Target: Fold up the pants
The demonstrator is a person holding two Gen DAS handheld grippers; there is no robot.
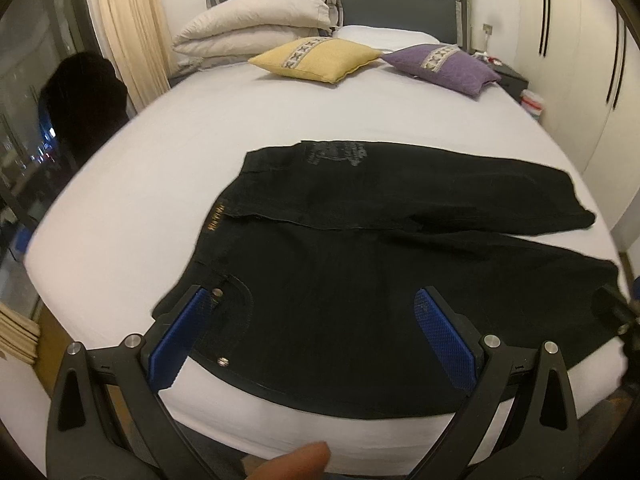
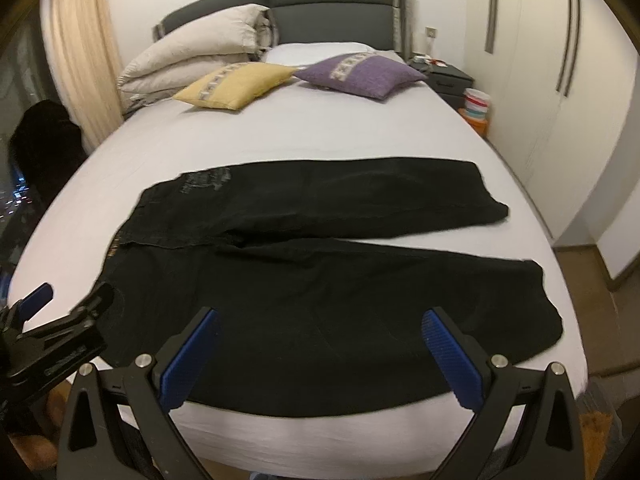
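The black pants (image 1: 360,264) lie spread flat across the near part of the bed (image 1: 168,168), waistband toward the window side and both legs running toward the wardrobe side, the two legs parted by a narrow strip of sheet near the hems. Beyond the pants, toward the headboard (image 2: 320,4), sit a yellow cushion (image 2: 236,84) and a purple cushion (image 2: 360,74) side by side, with a folded beige duvet (image 2: 192,52) stacked behind the yellow one. Past the purple cushion stands a dark nightstand (image 2: 450,76); small items on it are too blurred to name.

The left tool (image 1: 312,320) hovers over the pants' pocket corner with its blue pads spread wide, gripping nothing. The right tool (image 2: 320,344) hangs over the near leg, likewise spread and empty. The near edge of the pants is partly covered by both tools' frames. A fingertip (image 1: 300,460) intrudes at the bottom of the left view.
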